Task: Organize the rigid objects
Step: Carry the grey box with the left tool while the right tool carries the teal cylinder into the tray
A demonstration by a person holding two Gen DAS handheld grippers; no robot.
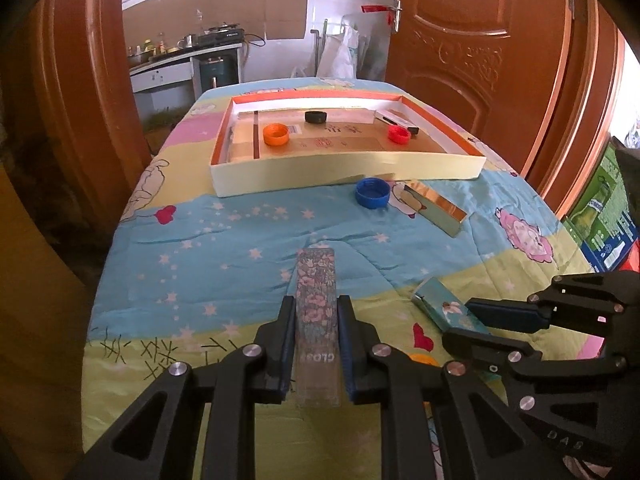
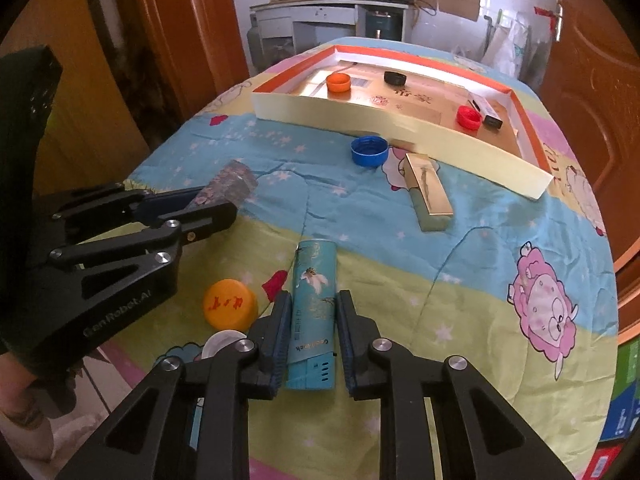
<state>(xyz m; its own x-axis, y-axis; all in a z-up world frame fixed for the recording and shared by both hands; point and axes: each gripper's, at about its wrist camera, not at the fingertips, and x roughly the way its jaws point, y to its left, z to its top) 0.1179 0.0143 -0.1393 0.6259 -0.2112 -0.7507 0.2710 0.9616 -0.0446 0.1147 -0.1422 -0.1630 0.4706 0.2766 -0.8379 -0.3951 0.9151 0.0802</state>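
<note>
A bench [image 2: 460,280] covered by a cartoon-print quilt carries a shallow cream tray [image 2: 400,124] at the far end, a blue cap [image 2: 369,151] just before it, gold [image 2: 428,196], floral [image 1: 316,304] and teal [image 2: 314,308] boxes, an orange cap [image 2: 229,304].

Long floral-patterned box [image 1: 315,308] lies flat on the quilt; teal flower-printed box [image 2: 314,312] lies flat beside it, both lengthwise.
</note>
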